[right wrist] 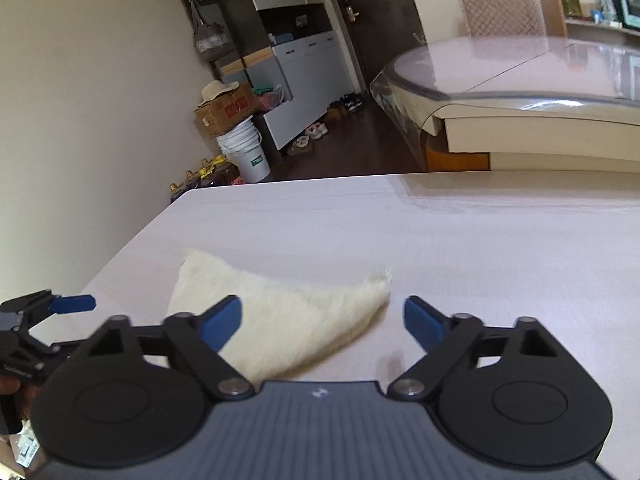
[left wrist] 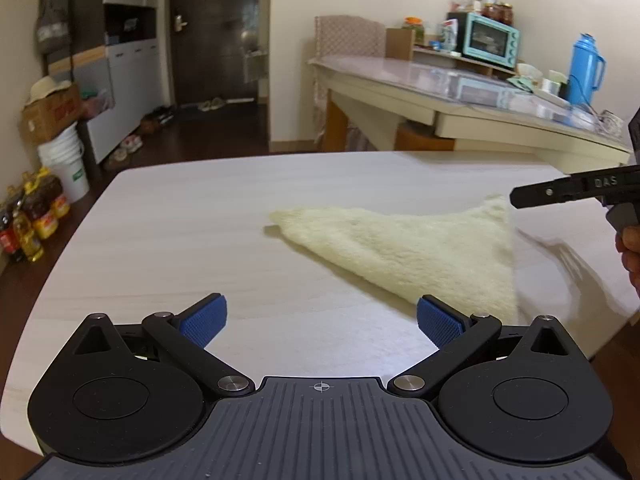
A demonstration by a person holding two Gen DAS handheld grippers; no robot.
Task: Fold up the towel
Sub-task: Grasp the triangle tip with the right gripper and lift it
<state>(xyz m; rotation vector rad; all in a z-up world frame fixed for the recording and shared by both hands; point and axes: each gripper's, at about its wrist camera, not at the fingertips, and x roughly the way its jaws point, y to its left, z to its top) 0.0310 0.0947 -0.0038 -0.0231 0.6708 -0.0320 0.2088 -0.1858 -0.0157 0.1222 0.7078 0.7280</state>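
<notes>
Towel (left wrist: pixel 404 248), cream and fluffy, lies flat on the pale wood-grain table (left wrist: pixel 192 216) as a triangle, apparently already doubled corner to corner.

From the left, the left gripper (left wrist: pixel 320 320) hangs low over bare table with its blue pads spread wide and nothing between them. The towel lies ahead of it and to its right, its nearest point just beside the right-hand pad. The long edge runs away from that point toward the far left tip; the short edge climbs on the right toward the upper corner.

Further right, the right gripper (right wrist: pixel 322 320) is also released, jaws apart and empty. In its own view the towel sits just ahead and left of centre, the left pad over the cloth, and the fuzzy right corner (right wrist: pixel 382 280) lies between the pads but beyond them. I judge this hand the nearer one to a corner, so the next pinch probably falls to it, carrying that corner leftward across the long axis.

The table is otherwise bare. Around it: buckets (left wrist: pixel 68 160) and bottles (left wrist: pixel 36 212) on the dark floor at left, a dark door (left wrist: pixel 216 32), and a glass-topped table (left wrist: pixel 440 76) bearing a mint toaster oven (left wrist: pixel 490 38) and blue flask (left wrist: pixel 586 68).
</notes>
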